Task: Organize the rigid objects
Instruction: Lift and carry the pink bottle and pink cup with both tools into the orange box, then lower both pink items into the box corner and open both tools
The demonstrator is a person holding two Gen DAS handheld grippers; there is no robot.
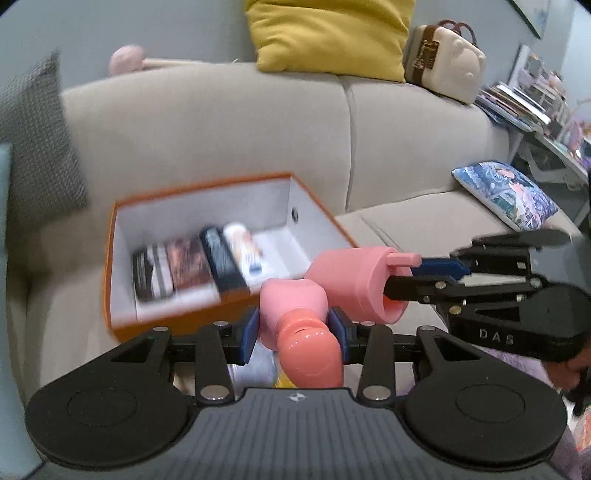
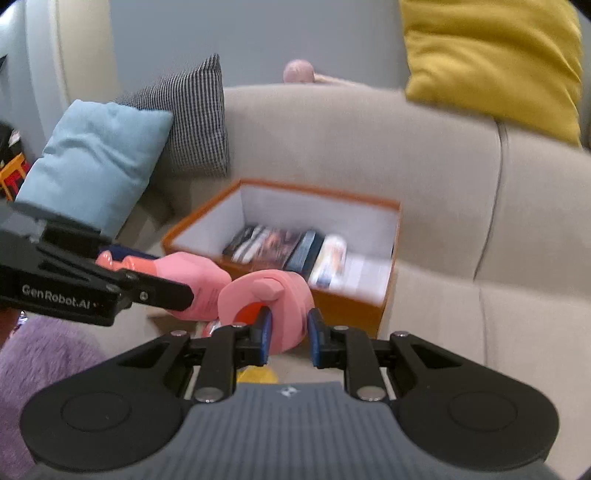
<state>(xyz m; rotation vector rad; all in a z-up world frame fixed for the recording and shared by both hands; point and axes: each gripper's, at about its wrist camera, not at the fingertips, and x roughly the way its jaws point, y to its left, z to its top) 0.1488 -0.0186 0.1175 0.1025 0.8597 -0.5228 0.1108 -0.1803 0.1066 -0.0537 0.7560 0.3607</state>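
Your left tool [image 1: 297,334] gripped the pink bottle [image 1: 295,314], your right tool [image 2: 288,332] its pink cap [image 2: 266,295]; the orange box [image 1: 122,295] lay at eleven o'clock.

— What's the left gripper [image 1: 297,328] got?
— A pink bottle [image 1: 295,317], clamped between its blue pads [image 1: 250,330].
— And beside it?
— The right gripper [image 1: 421,275] comes in from the right, pinching the rim of a pink cup [image 1: 351,284] lying on its side, just beside the bottle.
— Behind them?
— An orange box [image 1: 122,295] on the beige sofa [image 1: 229,122], with books [image 1: 184,269] lined up inside, blurred.
— Anything on the sofa back?
— A yellow cushion [image 1: 328,33] and a cream case [image 1: 443,62].
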